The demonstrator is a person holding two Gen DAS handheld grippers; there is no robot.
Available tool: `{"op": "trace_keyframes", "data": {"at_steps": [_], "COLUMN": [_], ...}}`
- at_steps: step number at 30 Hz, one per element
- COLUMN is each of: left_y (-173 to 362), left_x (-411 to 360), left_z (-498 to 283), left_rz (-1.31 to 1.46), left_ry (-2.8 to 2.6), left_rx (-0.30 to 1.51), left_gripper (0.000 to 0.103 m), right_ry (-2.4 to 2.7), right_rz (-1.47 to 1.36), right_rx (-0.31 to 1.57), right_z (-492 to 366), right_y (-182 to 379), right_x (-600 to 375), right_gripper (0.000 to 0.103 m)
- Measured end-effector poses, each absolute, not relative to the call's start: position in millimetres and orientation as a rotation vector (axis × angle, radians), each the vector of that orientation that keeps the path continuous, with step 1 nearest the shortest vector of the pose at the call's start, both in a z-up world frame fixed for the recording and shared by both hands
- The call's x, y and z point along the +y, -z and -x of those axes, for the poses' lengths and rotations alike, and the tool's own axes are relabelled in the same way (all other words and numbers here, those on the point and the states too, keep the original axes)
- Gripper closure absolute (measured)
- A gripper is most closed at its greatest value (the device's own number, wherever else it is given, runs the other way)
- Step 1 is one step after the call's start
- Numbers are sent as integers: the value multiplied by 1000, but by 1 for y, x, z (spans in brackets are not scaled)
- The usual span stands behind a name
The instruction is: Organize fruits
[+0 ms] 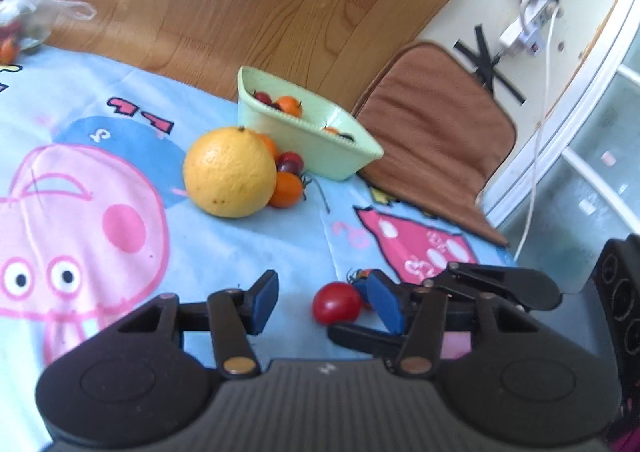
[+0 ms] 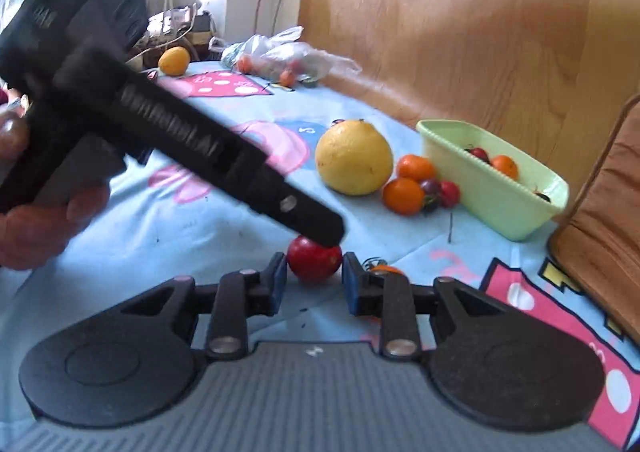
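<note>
A red tomato (image 1: 335,302) lies on the blue cartoon blanket (image 1: 100,180). My left gripper (image 1: 326,298) is open and the tomato sits between its blue pads, close to the right one. In the right wrist view my right gripper (image 2: 314,278) is open with the same tomato (image 2: 314,264) between its fingertips; the left gripper's body crosses above it. A large yellow citrus (image 1: 230,172) sits beside small orange and dark tomatoes (image 1: 286,188). A pale green tub (image 1: 304,132) behind them holds a few small fruits.
A brown cushion (image 1: 436,136) lies right of the tub. A plastic bag with small fruits (image 2: 280,56) and a yellow fruit (image 2: 174,60) sit at the blanket's far end. A small orange tomato (image 2: 380,269) lies by my right gripper's right finger. Wooden floor surrounds the blanket.
</note>
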State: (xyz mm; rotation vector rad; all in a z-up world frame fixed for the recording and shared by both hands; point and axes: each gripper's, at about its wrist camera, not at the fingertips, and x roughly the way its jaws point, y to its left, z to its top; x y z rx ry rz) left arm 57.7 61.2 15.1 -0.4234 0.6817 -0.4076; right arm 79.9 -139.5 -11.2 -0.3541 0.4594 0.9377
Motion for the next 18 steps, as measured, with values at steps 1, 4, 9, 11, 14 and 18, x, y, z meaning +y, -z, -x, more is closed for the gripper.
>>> {"op": "trace_keyframes", "data": {"at_steps": [1,4,9,11,14,18], "left_y": [-17,-20,-16,-15,-12,-6], "left_x": [65,71,58,49,37,31], "left_z": [-54,-46,-41,-41,-40,-40], "left_rz": [436,441,397,360,281,220], "left_ry": [410,411,439,439,423,402], "left_rx": [668,644,661,663,660,663], "left_gripper": [51,47,43,43,53,76], "right_ry": [-932,-913,-867,-826,-827,-825], "right_rz": [349,333,255,228,171,192], "right_rx": [458,431,437,465,522,542], "right_z": [-80,-76,-81,-89,-97,-100], "right_y": [9,1,-1,3,8,14], "right_x": [-144,-157,-176,-178,-177,-165], "right_gripper": [67,57,55,55,55,55]}}
